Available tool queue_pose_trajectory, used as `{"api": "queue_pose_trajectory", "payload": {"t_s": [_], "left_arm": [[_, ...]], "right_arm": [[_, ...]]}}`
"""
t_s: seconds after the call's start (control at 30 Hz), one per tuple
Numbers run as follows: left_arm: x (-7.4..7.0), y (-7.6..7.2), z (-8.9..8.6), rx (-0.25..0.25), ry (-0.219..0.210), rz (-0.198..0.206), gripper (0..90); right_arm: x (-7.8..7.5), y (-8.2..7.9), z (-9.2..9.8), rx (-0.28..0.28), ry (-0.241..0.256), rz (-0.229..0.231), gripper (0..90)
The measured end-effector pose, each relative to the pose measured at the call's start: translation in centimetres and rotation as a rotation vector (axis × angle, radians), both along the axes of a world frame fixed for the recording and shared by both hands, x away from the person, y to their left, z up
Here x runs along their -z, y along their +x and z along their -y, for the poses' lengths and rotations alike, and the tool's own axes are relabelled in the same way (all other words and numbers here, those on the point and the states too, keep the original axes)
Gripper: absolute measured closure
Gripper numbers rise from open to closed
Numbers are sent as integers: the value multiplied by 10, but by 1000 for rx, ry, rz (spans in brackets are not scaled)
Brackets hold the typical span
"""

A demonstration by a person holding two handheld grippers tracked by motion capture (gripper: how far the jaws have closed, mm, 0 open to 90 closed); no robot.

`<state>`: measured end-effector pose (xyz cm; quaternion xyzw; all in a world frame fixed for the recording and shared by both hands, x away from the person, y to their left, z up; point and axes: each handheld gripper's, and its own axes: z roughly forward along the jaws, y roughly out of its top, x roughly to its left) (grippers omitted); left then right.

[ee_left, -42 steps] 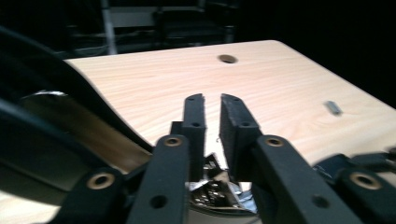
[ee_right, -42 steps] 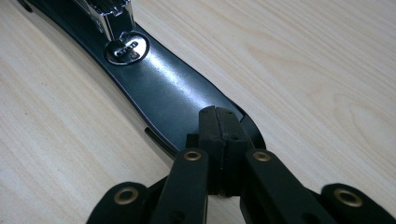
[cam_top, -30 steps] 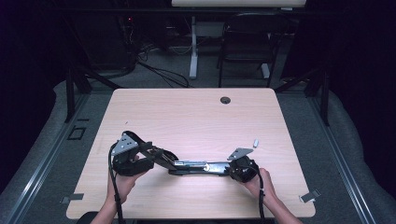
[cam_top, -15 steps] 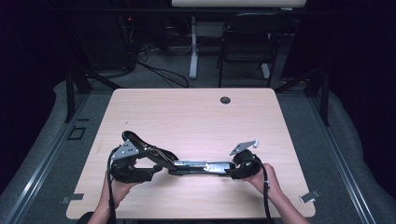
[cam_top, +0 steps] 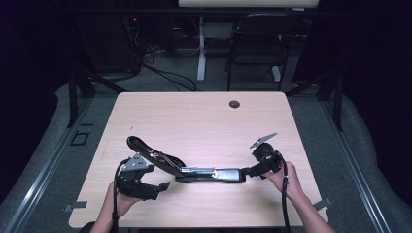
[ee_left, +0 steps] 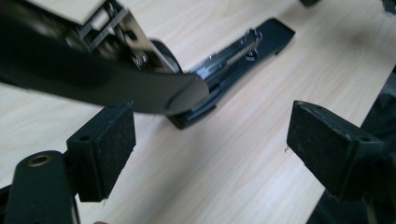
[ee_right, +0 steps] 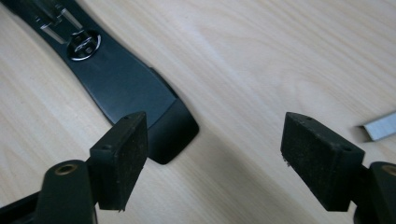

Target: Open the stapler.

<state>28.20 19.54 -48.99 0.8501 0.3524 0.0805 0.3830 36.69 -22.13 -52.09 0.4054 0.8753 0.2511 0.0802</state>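
Flanking the opened stapler with jaws wide, left gripper and right gripper seem poised for reloading.

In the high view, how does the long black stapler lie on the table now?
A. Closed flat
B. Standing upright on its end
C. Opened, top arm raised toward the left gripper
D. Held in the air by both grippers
C: the stapler rests on the table, its top arm angling up toward the left gripper, whose jaws are apart.
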Motion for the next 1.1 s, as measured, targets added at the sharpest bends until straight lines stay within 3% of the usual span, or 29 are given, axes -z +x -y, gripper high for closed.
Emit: {"api": "queue_pose_trajectory", "payload": {"t_s": [0.03, 0.2, 0.4, 0.63, 0.9, 1.1], "left_arm": [[1, 0, 0, -2, 5, -9, 146], [8, 2, -4, 0, 44, -62, 80], [13, 9, -6, -20, 83, -99, 1], [14, 13, -16, -76, 78, -88, 0], [17, 20, -21, -91, 87, -89, 0], [17, 21, -21, -104, 93, -88, 0]], "right_arm": [[-2, 2, 7, 12, 31, -1, 158], [-7, 8, 15, 49, 31, 20, 136], [-5, 12, 28, 107, 28, 0, 60], [-6, 19, 44, 154, 30, 17, 27], [-4, 34, 63, 210, 23, 29, 0], [-7, 44, 67, 205, 19, 50, 0]]}}
